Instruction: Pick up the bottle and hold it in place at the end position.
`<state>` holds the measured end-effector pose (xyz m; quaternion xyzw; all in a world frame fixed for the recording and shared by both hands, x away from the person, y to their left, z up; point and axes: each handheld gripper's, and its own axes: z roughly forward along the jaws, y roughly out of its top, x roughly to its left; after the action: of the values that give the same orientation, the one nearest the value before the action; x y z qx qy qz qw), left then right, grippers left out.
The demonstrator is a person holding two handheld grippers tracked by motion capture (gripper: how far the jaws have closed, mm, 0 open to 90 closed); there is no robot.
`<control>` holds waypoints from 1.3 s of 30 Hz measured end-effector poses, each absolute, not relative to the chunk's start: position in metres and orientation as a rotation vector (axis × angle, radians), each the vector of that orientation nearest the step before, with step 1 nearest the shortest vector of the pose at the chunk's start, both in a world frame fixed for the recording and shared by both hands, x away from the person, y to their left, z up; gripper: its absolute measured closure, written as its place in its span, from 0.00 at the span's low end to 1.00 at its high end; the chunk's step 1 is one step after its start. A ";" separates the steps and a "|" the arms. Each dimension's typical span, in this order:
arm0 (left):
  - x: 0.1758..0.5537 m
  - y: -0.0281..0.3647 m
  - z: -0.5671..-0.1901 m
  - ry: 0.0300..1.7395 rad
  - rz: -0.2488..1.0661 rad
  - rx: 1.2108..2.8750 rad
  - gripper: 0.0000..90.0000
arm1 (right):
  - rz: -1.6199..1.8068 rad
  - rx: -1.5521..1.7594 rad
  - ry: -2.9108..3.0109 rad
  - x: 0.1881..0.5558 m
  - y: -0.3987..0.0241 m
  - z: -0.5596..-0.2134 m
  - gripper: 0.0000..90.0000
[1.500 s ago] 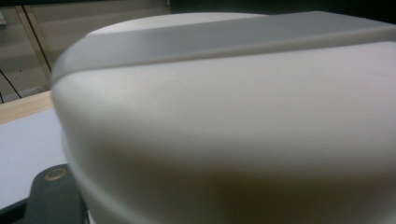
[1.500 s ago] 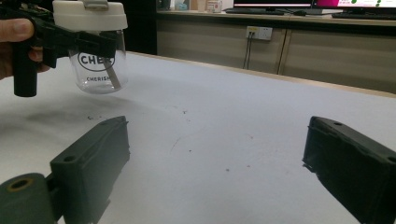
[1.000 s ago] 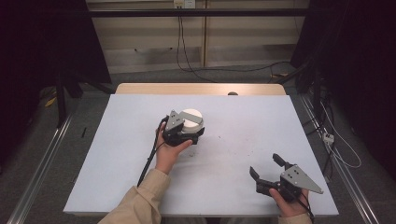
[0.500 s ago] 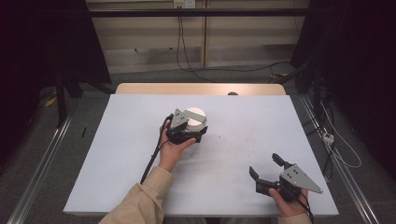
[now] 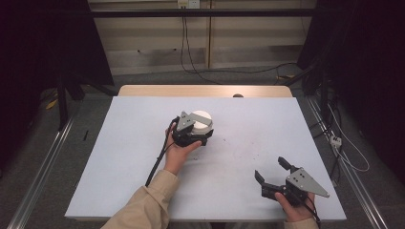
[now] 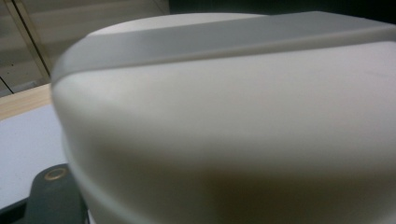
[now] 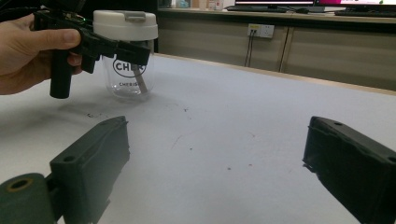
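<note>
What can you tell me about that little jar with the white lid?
The jar is a clear, glass-like cup with dark lettering, topped by a white lid that bears a grey flap. It stands upright on the pale table, near the middle. The left gripper is shut against it just below the lid.

One clear jar [image 7: 126,70] with one white lid [image 5: 201,117] stands on one table [image 5: 119,157]. Two grippers: left gripper [image 5: 191,136] at the jar, right gripper [image 5: 272,174] well apart.
</note>
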<state>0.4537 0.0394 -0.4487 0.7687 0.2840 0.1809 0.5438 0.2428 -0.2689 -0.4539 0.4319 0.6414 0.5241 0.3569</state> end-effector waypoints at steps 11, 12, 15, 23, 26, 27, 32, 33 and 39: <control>0.456 0.039 -0.455 0.676 0.412 1.827 0.20 | 1.354 1.116 1.659 0.243 -0.268 -0.455 0.07; 0.456 0.039 -0.455 0.675 0.411 1.828 0.20 | 1.355 1.116 1.660 0.243 -0.268 -0.455 0.07; 0.456 0.039 -0.455 0.667 0.416 1.830 0.20 | 1.357 1.118 1.662 0.243 -0.268 -0.455 0.07; 0.454 0.039 -0.456 0.630 0.439 1.848 0.20 | 1.358 1.118 1.668 0.245 -0.265 -0.456 0.07; 0.453 0.041 -0.457 0.600 0.445 1.850 0.20 | 1.363 1.121 1.670 0.246 -0.264 -0.456 0.07; 0.453 0.041 -0.457 0.600 0.445 1.850 0.20 | 1.368 1.127 1.666 0.246 -0.263 -0.455 0.07; 0.453 0.045 -0.460 0.604 0.427 1.823 0.20 | 1.363 1.108 1.682 0.251 -0.258 -0.454 0.07; 0.453 0.045 -0.459 0.605 0.429 1.824 0.20 | 1.366 1.110 1.684 0.252 -0.257 -0.453 0.07; 0.452 0.045 -0.459 0.617 0.432 1.825 0.20 | 1.384 1.105 1.720 0.261 -0.253 -0.451 0.07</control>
<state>0.4520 0.0446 -0.4595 0.7714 0.2606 0.1826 0.5511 0.2613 -0.2533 -0.4509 0.4227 0.6575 0.5291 0.3302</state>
